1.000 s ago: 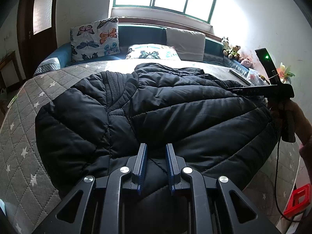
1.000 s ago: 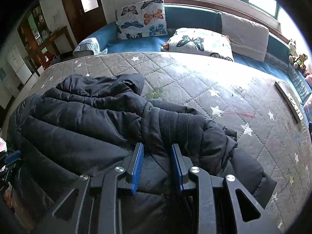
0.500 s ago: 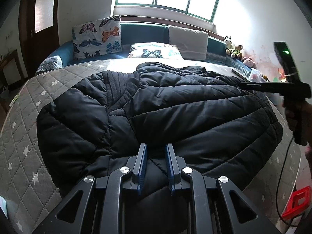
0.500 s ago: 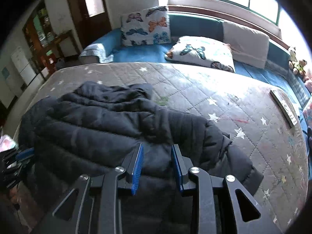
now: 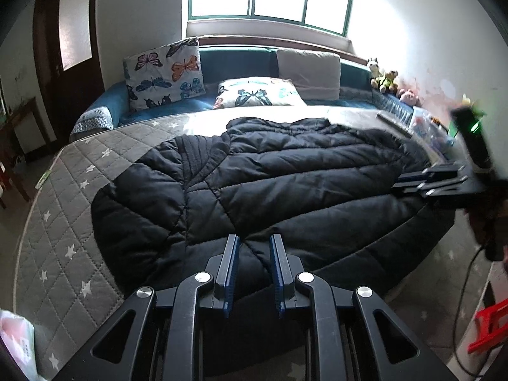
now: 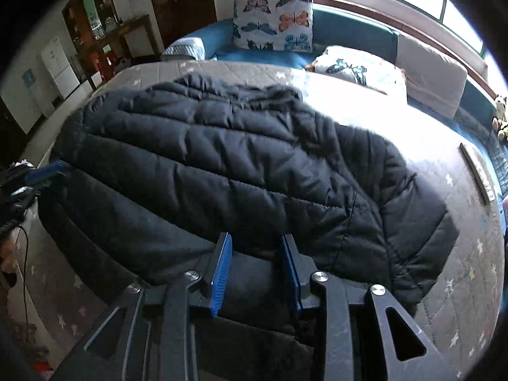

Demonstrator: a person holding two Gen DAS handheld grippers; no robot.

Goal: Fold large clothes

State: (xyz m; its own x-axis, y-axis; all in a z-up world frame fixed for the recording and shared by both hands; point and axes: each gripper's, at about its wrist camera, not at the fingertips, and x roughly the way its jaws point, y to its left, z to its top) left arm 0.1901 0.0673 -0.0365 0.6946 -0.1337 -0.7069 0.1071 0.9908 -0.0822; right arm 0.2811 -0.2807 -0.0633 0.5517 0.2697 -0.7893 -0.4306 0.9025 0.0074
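Note:
A large black quilted puffer jacket [image 5: 260, 184] lies spread on the grey star-patterned mattress [image 5: 63, 222]; it also fills the right wrist view [image 6: 241, 171]. My left gripper [image 5: 254, 247] is over the jacket's near hem, jaws partly apart, with black fabric between the blue pads. My right gripper [image 6: 255, 247] stands likewise over the hem on its side, fabric between its pads. The right gripper also shows at the right of the left wrist view [image 5: 412, 182], and the left gripper at the left edge of the right wrist view [image 6: 47, 171].
Butterfly pillows [image 5: 165, 76] and a grey cushion [image 5: 308, 70] lie at the bed's far side under the window. Stuffed toys [image 5: 384, 77] sit at the far right. A flat book-like object [image 6: 476, 171] lies on the mattress. A red crate [image 5: 489, 324] stands on the floor.
Both grippers have pulled back toward the near edge of the bed, dragging the jacket's hem with them. The jacket now lies flatter and more spread out, covering more of the mattress.

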